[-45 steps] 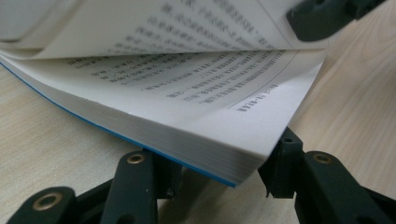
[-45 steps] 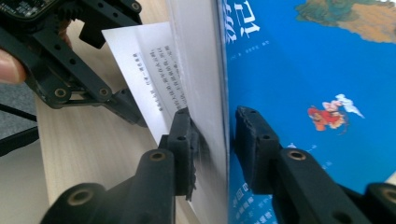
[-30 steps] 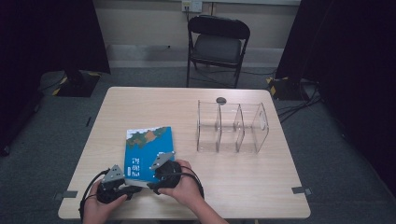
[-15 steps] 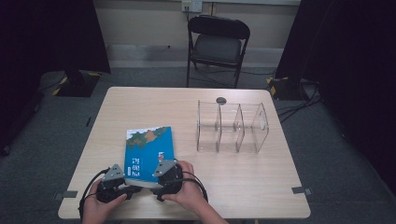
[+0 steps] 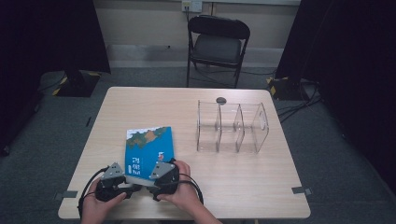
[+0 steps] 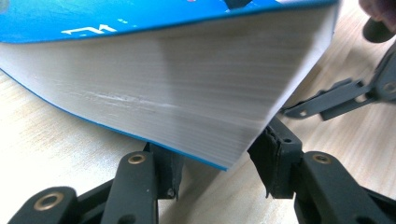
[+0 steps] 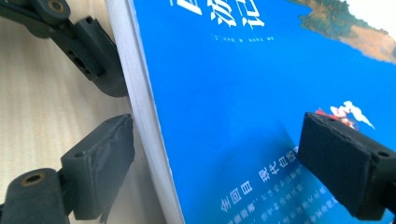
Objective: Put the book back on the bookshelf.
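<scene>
A thick blue paperback book lies flat on the wooden table, near the front left. Both grippers meet at its near edge. My left gripper is open; in the left gripper view its jaws stand on either side of the bottom corner of the book's white page block. My right gripper is open wide. One of its pads hovers over the blue cover, and the other sits beside the page edge.
A clear acrylic organizer with three compartments stands right of the book. A small dark disc lies behind it. A black folding chair stands beyond the table's far edge.
The right gripper has slid a little toward the table's near edge along the book's corner. The left gripper and the book have hardly moved.
</scene>
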A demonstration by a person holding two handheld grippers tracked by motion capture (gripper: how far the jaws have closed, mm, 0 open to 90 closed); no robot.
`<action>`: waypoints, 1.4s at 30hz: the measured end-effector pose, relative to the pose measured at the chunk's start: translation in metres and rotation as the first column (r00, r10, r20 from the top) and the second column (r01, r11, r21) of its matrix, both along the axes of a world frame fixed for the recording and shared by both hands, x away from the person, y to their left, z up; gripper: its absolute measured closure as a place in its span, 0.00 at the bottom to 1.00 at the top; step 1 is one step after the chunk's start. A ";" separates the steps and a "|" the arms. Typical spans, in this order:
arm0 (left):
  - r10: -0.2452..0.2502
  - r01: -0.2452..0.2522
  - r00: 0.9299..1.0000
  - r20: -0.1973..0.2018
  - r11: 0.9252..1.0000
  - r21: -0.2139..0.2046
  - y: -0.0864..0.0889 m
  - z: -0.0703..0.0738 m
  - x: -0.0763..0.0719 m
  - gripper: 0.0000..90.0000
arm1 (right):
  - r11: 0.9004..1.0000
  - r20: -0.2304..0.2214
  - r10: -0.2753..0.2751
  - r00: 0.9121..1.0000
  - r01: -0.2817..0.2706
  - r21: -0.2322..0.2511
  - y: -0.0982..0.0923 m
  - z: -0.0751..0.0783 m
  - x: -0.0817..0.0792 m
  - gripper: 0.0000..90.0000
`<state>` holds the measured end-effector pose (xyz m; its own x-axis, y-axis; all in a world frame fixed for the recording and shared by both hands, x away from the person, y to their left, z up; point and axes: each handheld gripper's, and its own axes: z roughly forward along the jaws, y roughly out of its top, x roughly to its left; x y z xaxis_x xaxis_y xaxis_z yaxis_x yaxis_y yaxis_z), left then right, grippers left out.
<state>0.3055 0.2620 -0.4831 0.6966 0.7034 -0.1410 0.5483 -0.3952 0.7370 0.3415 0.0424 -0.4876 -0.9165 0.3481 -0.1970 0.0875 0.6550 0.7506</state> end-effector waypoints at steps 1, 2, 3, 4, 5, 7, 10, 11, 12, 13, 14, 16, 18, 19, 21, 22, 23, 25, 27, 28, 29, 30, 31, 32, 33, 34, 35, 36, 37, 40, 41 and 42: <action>-0.004 0.004 1.000 0.003 1.000 0.008 0.000 0.002 0.000 0.62 | 1.000 0.018 -0.003 1.000 0.003 0.002 0.001 -0.002 -0.001 0.11; -0.004 0.004 1.000 0.003 1.000 0.008 0.000 0.002 0.000 0.62 | 1.000 0.018 -0.003 1.000 0.003 0.002 0.001 -0.002 -0.001 0.11; -0.005 0.005 1.000 0.004 1.000 0.009 -0.001 0.002 0.000 0.62 | 1.000 0.018 -0.005 1.000 0.005 -0.001 0.002 -0.002 -0.001 0.11; -0.004 0.004 1.000 0.004 1.000 0.004 -0.001 0.002 0.000 0.62 | 1.000 0.033 0.006 0.999 -0.005 -0.014 0.002 -0.002 -0.001 0.11; -0.003 0.003 1.000 0.001 1.000 0.008 -0.001 0.003 0.000 0.62 | 1.000 0.039 0.010 0.999 -0.009 -0.029 0.003 -0.002 -0.001 0.11; -0.003 0.003 1.000 0.001 1.000 0.007 -0.001 0.003 0.000 0.62 | 0.999 0.043 0.011 0.999 -0.009 -0.041 0.003 -0.002 -0.002 0.11; -0.006 0.006 1.000 0.002 1.000 0.010 -0.001 0.004 0.000 0.62 | 0.999 0.058 0.016 0.998 -0.014 -0.034 0.004 -0.003 -0.002 0.11; -0.006 0.006 1.000 0.001 1.000 0.012 -0.001 0.004 0.000 0.62 | 1.000 0.058 0.014 0.998 -0.013 -0.026 0.004 -0.004 -0.002 0.12; -0.005 0.005 1.000 0.002 1.000 0.009 -0.001 0.004 0.001 0.62 | 1.000 0.046 0.004 0.999 -0.004 -0.001 0.004 -0.004 -0.002 0.12; -0.005 0.005 1.000 0.001 1.000 0.011 -0.001 0.004 0.001 0.62 | 1.000 0.038 0.001 0.999 -0.001 0.008 0.003 -0.004 -0.002 0.12; -0.005 0.005 1.000 0.000 1.000 0.012 -0.001 0.004 0.001 0.62 | 1.000 0.044 0.003 0.999 -0.003 0.012 0.003 -0.005 -0.002 0.12; -0.006 0.006 1.000 -0.003 1.000 0.011 -0.001 0.005 0.001 0.62 | 1.000 0.052 0.003 0.999 -0.004 0.011 0.004 -0.006 -0.002 0.12; -0.005 0.005 1.000 -0.002 1.000 0.009 -0.002 0.005 0.001 0.62 | 1.000 0.066 0.006 0.998 -0.006 0.007 0.006 -0.006 -0.002 0.12; -0.005 0.005 1.000 -0.002 1.000 0.009 -0.002 0.005 0.001 0.62 | 1.000 0.066 0.006 0.998 -0.006 0.007 0.006 -0.006 -0.002 0.12; -0.010 0.010 1.000 0.000 1.000 0.013 -0.001 0.005 0.001 0.62 | 1.000 0.070 0.006 0.998 -0.007 0.006 0.007 -0.006 -0.001 0.12; -0.010 0.010 1.000 0.000 1.000 0.012 -0.001 0.005 0.001 0.62 | 1.000 0.075 0.008 0.997 -0.008 0.002 0.008 -0.006 -0.001 0.12; -0.011 0.011 1.000 0.000 1.000 0.010 -0.001 0.006 0.001 0.62 | 1.000 0.082 0.009 0.997 -0.008 -0.002 0.009 -0.006 -0.001 0.14; -0.012 0.012 1.000 0.000 1.000 0.004 -0.002 0.006 0.000 0.62 | 1.000 0.089 0.012 0.996 -0.011 -0.008 0.009 -0.006 -0.001 0.15; -0.011 0.011 1.000 -0.001 1.000 0.002 -0.002 0.006 0.000 0.62 | 1.000 0.114 0.025 0.993 -0.025 -0.004 0.006 -0.007 0.000 0.21; -0.011 0.011 1.000 -0.001 1.000 0.002 -0.002 0.006 0.000 0.62 | 1.000 0.113 0.027 0.993 -0.027 0.002 0.005 -0.007 0.001 0.21; -0.013 0.013 1.000 0.003 1.000 0.010 -0.002 0.007 0.000 0.62 | 1.000 0.111 0.023 0.994 -0.024 0.009 0.005 -0.008 0.000 0.21; -0.013 0.013 1.000 0.003 1.000 0.010 -0.002 0.007 0.000 0.62 | 1.000 0.111 0.023 0.994 -0.024 0.009 0.005 -0.008 0.000 0.21; -0.012 0.012 1.000 -0.001 1.000 0.003 -0.001 0.006 0.000 0.62 | 1.000 0.124 0.020 0.992 -0.021 0.009 0.005 -0.009 -0.001 0.22; -0.012 0.012 1.000 -0.001 1.000 0.003 -0.001 0.006 0.000 0.62 | 1.000 0.124 0.020 0.992 -0.021 0.009 0.005 -0.009 -0.001 0.22; -0.012 0.012 1.000 -0.002 1.000 0.003 -0.001 0.006 0.000 0.62 | 1.000 0.127 0.015 0.992 -0.017 0.010 0.005 -0.009 -0.001 0.22; -0.011 0.011 1.000 -0.001 1.000 0.003 -0.002 0.006 0.000 0.62 | 1.000 0.129 0.014 0.992 -0.015 0.008 0.005 -0.009 -0.002 0.22; -0.014 0.014 1.000 0.005 1.000 0.002 -0.001 0.007 0.000 0.62 | 1.000 0.127 0.013 0.992 -0.014 0.014 0.005 -0.009 -0.002 0.25; -0.014 0.014 1.000 0.005 1.000 0.002 -0.001 0.007 0.000 0.61 | 1.000 0.127 0.013 0.992 -0.014 0.014 0.005 -0.009 -0.002 0.25; -0.011 0.011 1.000 0.006 1.000 -0.002 -0.002 0.007 0.000 0.61 | 1.000 0.137 0.025 0.990 -0.026 0.004 0.004 -0.006 -0.004 0.35; -0.015 0.015 1.000 0.015 1.000 0.004 -0.003 0.008 0.000 0.60 | 1.000 0.142 0.029 0.989 -0.029 -0.004 0.004 -0.004 -0.006 0.39; -0.016 0.016 1.000 0.021 1.000 0.001 -0.004 0.008 0.000 0.59 | 0.999 0.147 0.031 0.989 -0.029 -0.017 0.005 -0.002 -0.007 0.43; -0.016 0.016 1.000 0.023 1.000 0.001 -0.004 0.008 -0.001 0.58 | 0.999 0.148 0.032 0.988 -0.029 -0.022 0.005 -0.001 -0.008 0.45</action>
